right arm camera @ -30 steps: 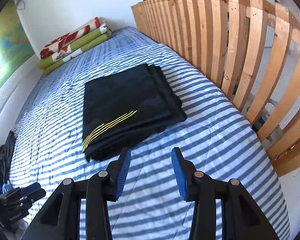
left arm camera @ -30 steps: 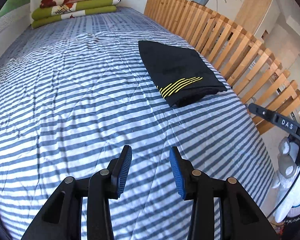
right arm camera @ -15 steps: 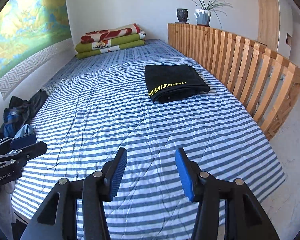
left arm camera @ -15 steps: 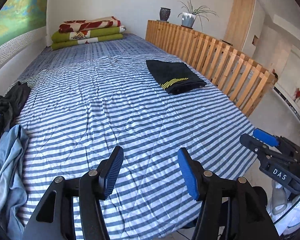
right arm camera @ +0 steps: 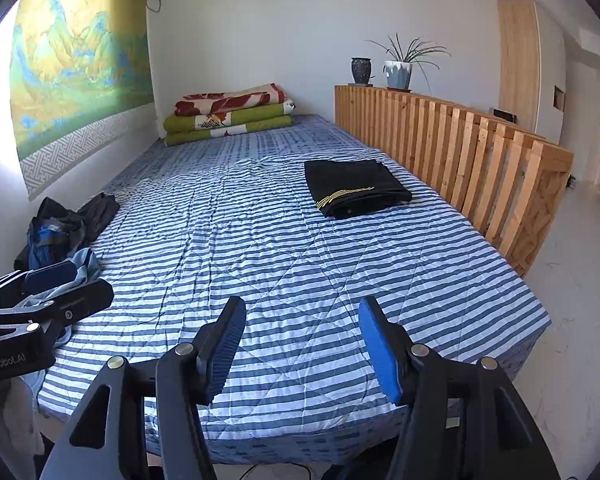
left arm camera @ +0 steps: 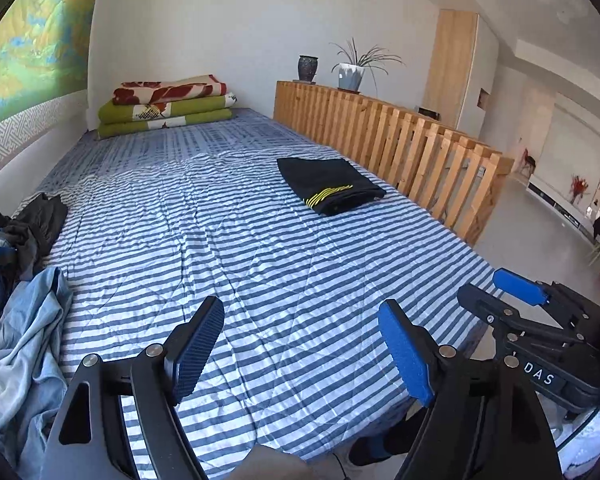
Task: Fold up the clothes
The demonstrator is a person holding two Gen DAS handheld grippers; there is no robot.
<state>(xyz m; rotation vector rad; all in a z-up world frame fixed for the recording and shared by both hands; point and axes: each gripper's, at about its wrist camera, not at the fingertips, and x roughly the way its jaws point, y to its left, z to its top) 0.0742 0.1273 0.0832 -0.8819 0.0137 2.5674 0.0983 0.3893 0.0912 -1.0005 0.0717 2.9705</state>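
A folded black garment with yellow stripes (left arm camera: 329, 185) (right arm camera: 354, 187) lies on the right side of the striped bed (left arm camera: 228, 240) (right arm camera: 260, 240), near the wooden rail. A heap of unfolded clothes, light blue (left arm camera: 24, 344) and dark (right arm camera: 66, 222), sits at the bed's left edge. My left gripper (left arm camera: 300, 344) hovers over the bed's near end, its jaws opening with nothing between them. My right gripper (right arm camera: 302, 344) does the same to its right, jaws opening and empty. Each gripper shows in the other's view, the right gripper (left arm camera: 520, 308) and the left gripper (right arm camera: 40, 300).
A slatted wooden rail (left arm camera: 400, 140) (right arm camera: 460, 148) runs along the bed's right side, with a plant (right arm camera: 398, 68) and a vase on it. Folded blankets (left arm camera: 168, 104) (right arm camera: 228, 114) are stacked at the head. A wall with a painted hanging (right arm camera: 76, 64) borders the left.
Both grippers have drawn back from the folded black garment toward the foot of the bed and risen; the whole bed and the clothes heap came into view. Both pairs of jaws stand wider.
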